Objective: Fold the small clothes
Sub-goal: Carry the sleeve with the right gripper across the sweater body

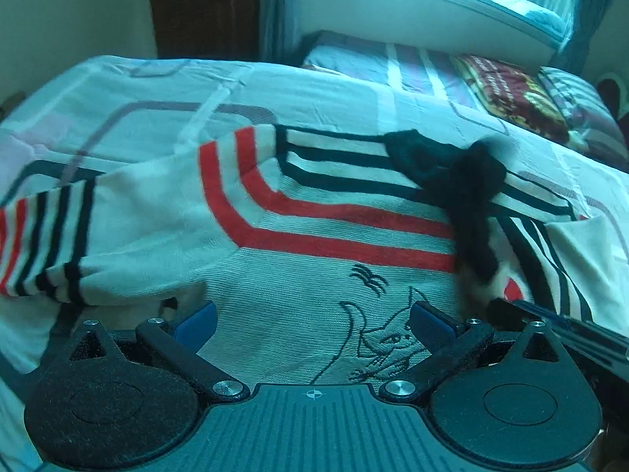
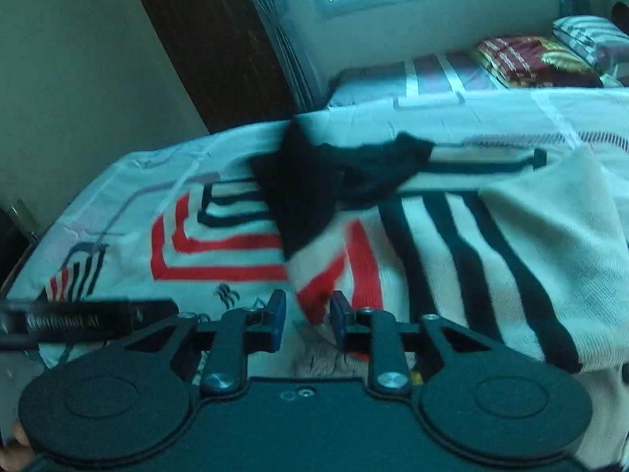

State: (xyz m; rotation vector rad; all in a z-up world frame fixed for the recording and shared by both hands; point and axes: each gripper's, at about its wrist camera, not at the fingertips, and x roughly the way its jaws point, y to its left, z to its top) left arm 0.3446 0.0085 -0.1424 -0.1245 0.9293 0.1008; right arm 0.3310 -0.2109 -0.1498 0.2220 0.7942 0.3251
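Bedsheet point(image 1: 314, 90) lies under a striped sweater point(image 1: 314, 244). Left gripper point(image 1: 312, 324) gapes wide above it; right gripper point(image 2: 304, 314), blurred, seems clamped on a fold: lift evenly, keeping the edge taut.

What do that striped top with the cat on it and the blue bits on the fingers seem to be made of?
The striped sweater looks knitted, probably cotton or acrylic yarn: fine ribbed rows show across its matte cream body, and the cat is stitched in dark thread. The blue pads on the left gripper's fingers look like ridged rubber or soft plastic; I cannot tell which.
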